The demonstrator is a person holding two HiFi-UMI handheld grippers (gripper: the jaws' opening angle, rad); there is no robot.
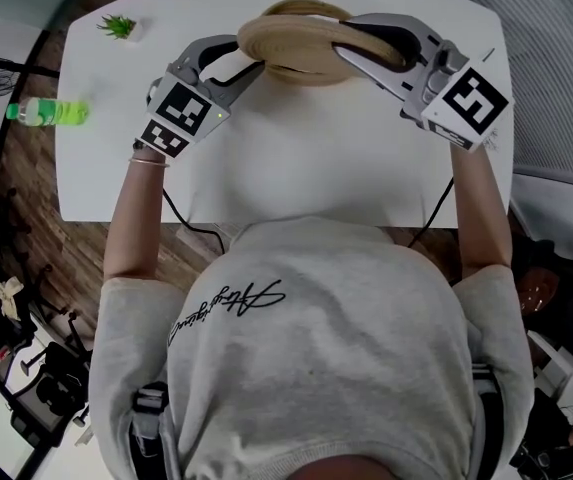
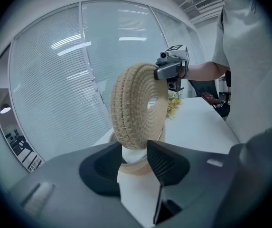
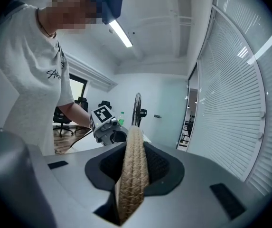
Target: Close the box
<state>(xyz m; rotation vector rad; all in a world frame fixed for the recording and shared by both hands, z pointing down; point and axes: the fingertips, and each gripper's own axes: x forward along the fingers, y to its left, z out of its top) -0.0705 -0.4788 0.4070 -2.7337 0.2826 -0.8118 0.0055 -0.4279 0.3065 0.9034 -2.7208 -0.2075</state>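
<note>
A person leans over a white table [image 1: 296, 168] with a two-jaw gripper in each hand, working on a woven box. The right gripper [image 1: 351, 43] is clamped on the rim of the round woven lid [image 1: 291, 48], which runs edge-on between its two fingers and extends out past their tips. The lid is off the table and directly over the box [image 2: 133, 165], whose far rim shows just beyond it from the head view. Whether lid and box touch cannot be told.

The left gripper [image 1: 246, 60] reaches in under the lid from the other side. Its fingers are closed on the box's pale wall, which fills the narrow gap between the two pads. The two grippers' fingertips face each other across the lid.

Well behind the left fingers, a green bottle [image 1: 51, 113] lies near the table's edge and a small plant [image 1: 118, 26] stands at its corner.
</note>
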